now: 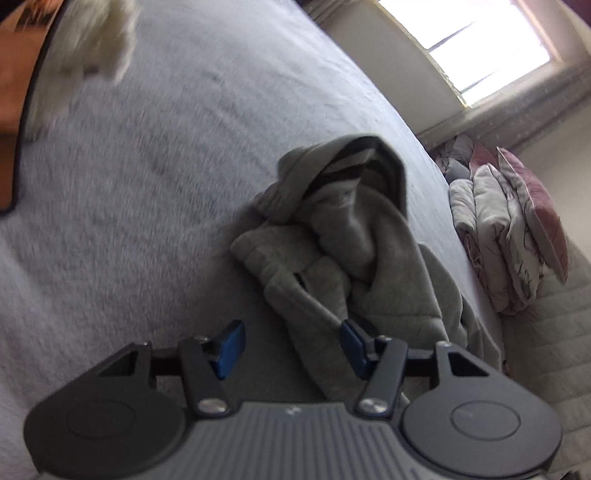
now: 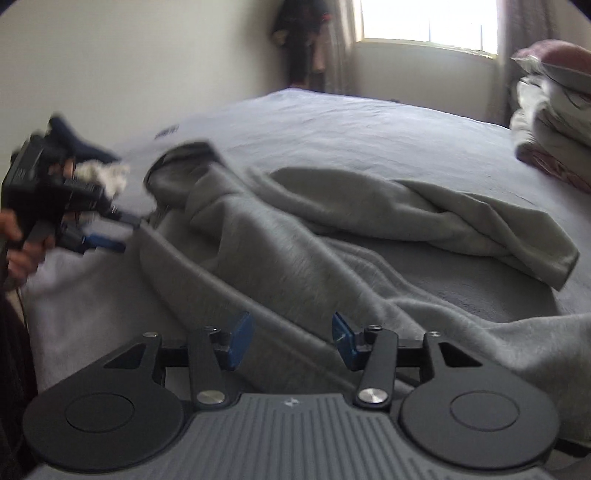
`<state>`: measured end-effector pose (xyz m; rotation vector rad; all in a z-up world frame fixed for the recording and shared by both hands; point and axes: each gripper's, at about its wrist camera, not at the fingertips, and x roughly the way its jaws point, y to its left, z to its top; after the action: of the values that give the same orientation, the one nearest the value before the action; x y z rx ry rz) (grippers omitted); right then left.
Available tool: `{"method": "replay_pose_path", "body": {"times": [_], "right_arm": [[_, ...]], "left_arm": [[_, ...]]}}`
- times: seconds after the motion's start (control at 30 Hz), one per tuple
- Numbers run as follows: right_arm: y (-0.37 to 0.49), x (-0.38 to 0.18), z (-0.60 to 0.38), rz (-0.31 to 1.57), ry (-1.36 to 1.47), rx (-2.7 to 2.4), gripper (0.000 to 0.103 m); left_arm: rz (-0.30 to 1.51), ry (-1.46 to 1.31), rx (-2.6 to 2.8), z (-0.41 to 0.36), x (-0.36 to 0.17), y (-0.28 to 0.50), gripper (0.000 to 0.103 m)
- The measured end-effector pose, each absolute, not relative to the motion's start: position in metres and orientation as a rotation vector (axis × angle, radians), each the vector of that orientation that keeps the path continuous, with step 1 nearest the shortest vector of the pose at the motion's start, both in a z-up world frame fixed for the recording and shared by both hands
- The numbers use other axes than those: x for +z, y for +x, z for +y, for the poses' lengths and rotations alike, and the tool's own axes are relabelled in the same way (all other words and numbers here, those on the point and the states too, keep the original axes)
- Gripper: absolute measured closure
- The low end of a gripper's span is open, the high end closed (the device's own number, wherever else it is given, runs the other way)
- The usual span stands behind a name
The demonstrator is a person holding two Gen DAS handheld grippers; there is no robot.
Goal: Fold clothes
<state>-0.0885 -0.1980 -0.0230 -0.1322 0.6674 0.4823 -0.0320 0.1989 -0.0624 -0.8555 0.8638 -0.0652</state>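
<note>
A grey hoodie lies crumpled on the bed, its hood with a striped lining uppermost. In the right wrist view the hoodie spreads across the bed with a sleeve to the right. My left gripper is open, jaws wide apart, just above the hoodie's near edge; it also shows in the right wrist view at the left, beside the hood. My right gripper is open and empty, low over the hoodie's body.
Folded bedding and a pink pillow are stacked at the bed's right side, also in the right wrist view. A blurred whitish garment lies at the bed's far left. A window is behind.
</note>
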Motion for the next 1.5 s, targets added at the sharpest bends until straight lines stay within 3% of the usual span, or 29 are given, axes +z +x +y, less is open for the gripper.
{"method": "replay_pose_path", "body": {"times": [0.13, 0.27, 0.3, 0.33, 0.37, 0.47, 0.83, 1.27, 1.4, 1.47, 1.5], "right_arm": [[-0.086, -0.031, -0.188, 0.684, -0.241, 0.452, 0.051], [-0.083, -0.035, -0.185, 0.692, -0.258, 0.449, 0.052], [-0.083, -0.036, -0.185, 0.697, -0.261, 0.458, 0.058], [-0.084, -0.037, -0.184, 0.701, -0.265, 0.467, 0.078], [-0.086, -0.038, -0.182, 0.702, -0.275, 0.482, 0.091], [-0.099, -0.032, -0.179, 0.688, -0.294, 0.527, 0.097], [-0.156, -0.018, -0.160, 0.708, -0.253, 0.827, 0.099], [-0.159, -0.037, -0.140, 0.817, -0.299, 0.862, 0.099], [-0.154, -0.038, -0.145, 0.819, -0.243, 0.832, 0.098], [-0.155, -0.035, -0.156, 0.811, -0.199, 0.801, 0.089], [-0.156, -0.033, -0.163, 0.805, -0.178, 0.780, 0.074]], "left_arm": [[0.836, -0.969, -0.060, 0.205, -0.078, -0.020, 0.053], [0.782, -0.978, -0.032, 0.205, -0.077, -0.020, 0.074], [0.768, -0.968, -0.025, 0.204, -0.074, -0.022, 0.080], [0.753, -0.958, -0.018, 0.203, -0.071, -0.025, 0.082], [0.738, -0.947, -0.010, 0.202, -0.069, -0.027, 0.084], [0.694, -0.916, 0.011, 0.200, -0.060, -0.035, 0.086], [0.607, -0.786, 0.103, 0.226, -0.030, -0.081, 0.086], [0.820, -0.621, 0.197, 0.238, -0.051, -0.099, 0.085], [0.816, -0.579, 0.212, 0.233, -0.048, -0.100, 0.077], [0.814, -0.566, 0.227, 0.231, -0.046, -0.101, 0.070], [0.813, -0.551, 0.240, 0.231, -0.043, -0.103, 0.062]]}}
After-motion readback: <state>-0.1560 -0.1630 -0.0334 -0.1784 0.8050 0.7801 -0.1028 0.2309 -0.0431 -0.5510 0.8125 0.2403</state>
